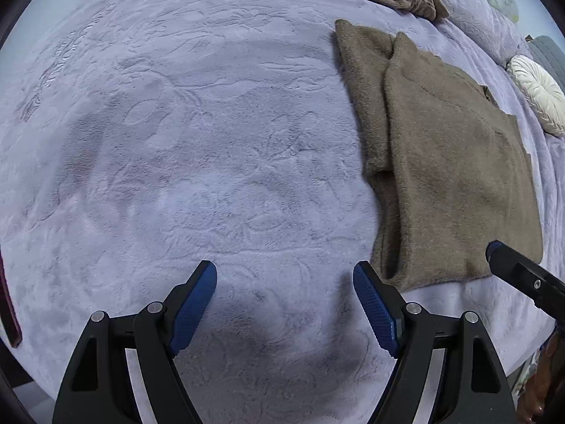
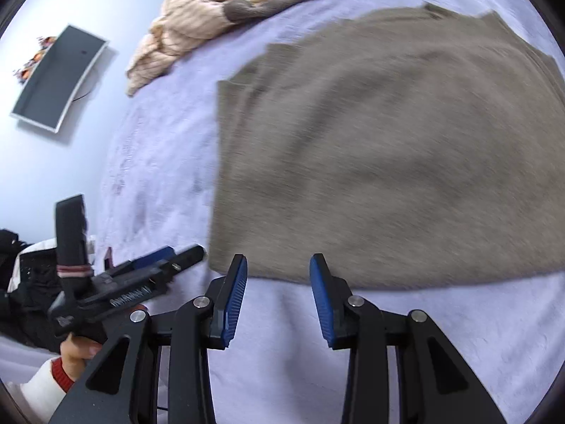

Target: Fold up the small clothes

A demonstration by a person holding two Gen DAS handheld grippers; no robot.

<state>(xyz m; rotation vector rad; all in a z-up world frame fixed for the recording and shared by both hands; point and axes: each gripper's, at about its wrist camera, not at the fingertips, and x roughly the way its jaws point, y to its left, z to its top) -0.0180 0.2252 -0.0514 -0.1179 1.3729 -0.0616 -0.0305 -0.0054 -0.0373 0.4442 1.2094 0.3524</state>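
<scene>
A lavender plush bedspread (image 1: 176, 141) covers the bed; a round cream cushion (image 1: 538, 93) lies at its far right edge; a dark wall-mounted screen (image 2: 58, 79) (white-rimmed) hangs on the pale wall.

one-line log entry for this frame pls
left tool: open, empty, over lavender blanket | right tool: open, empty, at near edge of folded brown garment | unfolded clothes pile at far edge

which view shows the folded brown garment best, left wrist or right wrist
The left wrist view. There the brown garment is sharp and nearly whole, with its folded-over layers and edges clear on the lilac blanket. The right wrist view shows it larger but motion-blurred, with its right side cut off by the frame.
</scene>
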